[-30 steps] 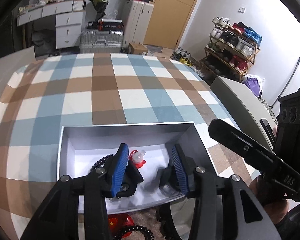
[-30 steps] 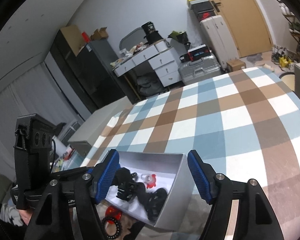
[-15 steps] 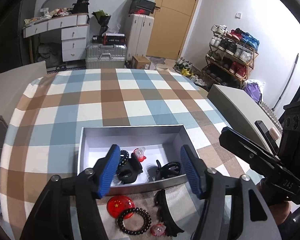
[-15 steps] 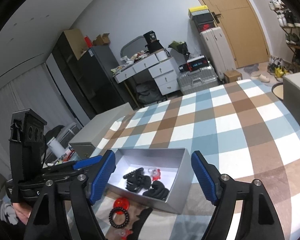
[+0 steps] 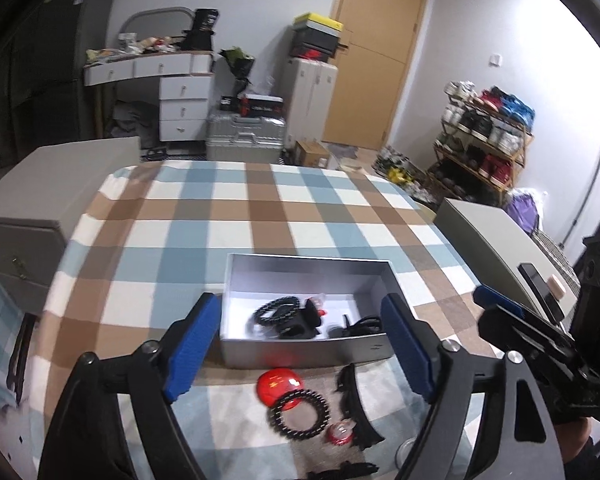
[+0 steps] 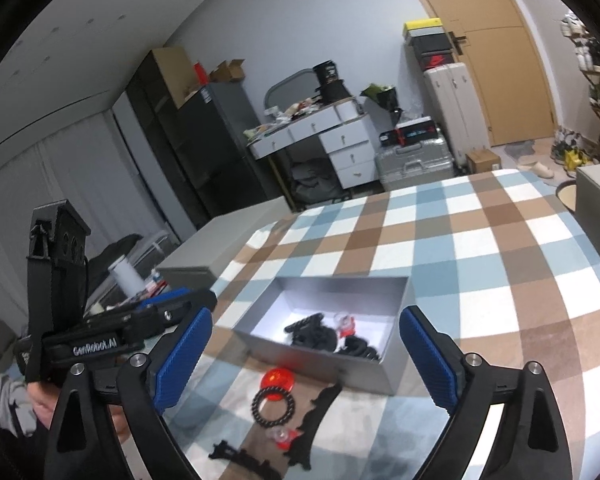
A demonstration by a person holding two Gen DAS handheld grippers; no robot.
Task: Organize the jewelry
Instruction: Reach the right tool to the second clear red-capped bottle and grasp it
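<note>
"GenRobot.AI" — on the left tool (image 6: 100, 346)

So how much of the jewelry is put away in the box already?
Some is done: the silver box already holds a black coil band, a small red piece and other black pieces. Nothing is in hand; the left hand-held gripper and right hand-held gripper are both open and empty. Left on the tablecloth: a red disc, a black beaded ring, a black hair comb and a small red clip.

silver box (image 6: 342, 364) beside black hair ring (image 6: 273, 405)
</note>
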